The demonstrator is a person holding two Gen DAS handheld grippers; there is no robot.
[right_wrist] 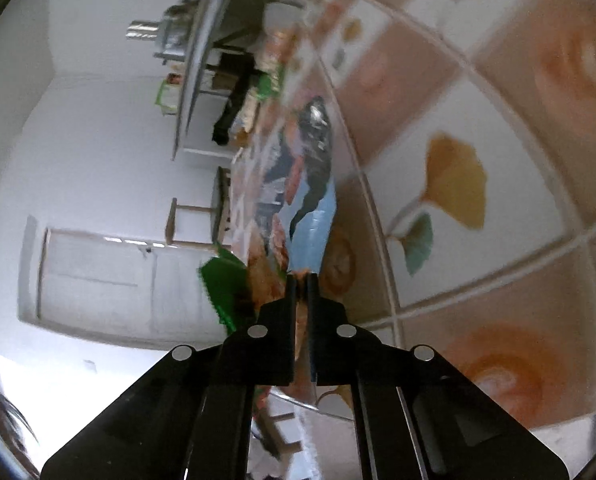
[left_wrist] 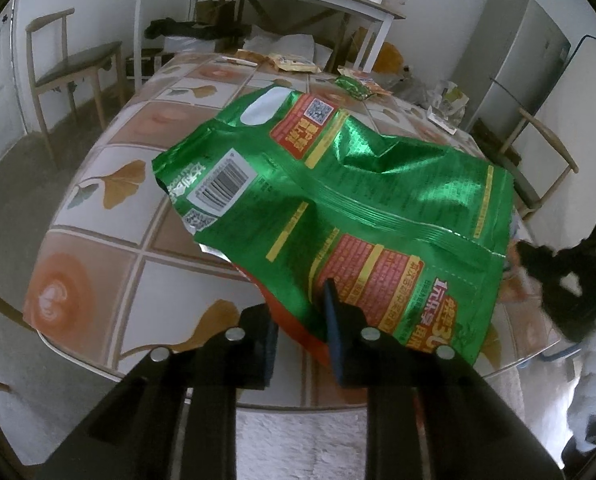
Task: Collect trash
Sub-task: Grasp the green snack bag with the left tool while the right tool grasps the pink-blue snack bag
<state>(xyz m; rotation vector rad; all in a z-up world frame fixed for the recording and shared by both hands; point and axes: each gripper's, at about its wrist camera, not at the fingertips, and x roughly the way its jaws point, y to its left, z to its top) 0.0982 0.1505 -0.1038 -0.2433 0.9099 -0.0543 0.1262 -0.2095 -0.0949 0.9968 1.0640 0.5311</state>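
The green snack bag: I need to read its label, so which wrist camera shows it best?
The left wrist view. There the green snack bag fills the centre, printed face and barcode towards the camera, pinched in the left gripper. The right wrist view catches only a blurred green corner beside the right gripper.

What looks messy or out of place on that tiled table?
Empty snack wrappers lie scattered along the far edge of the table. The big green snack bag is crumpled and torn open at its end, pinched in the left claw.
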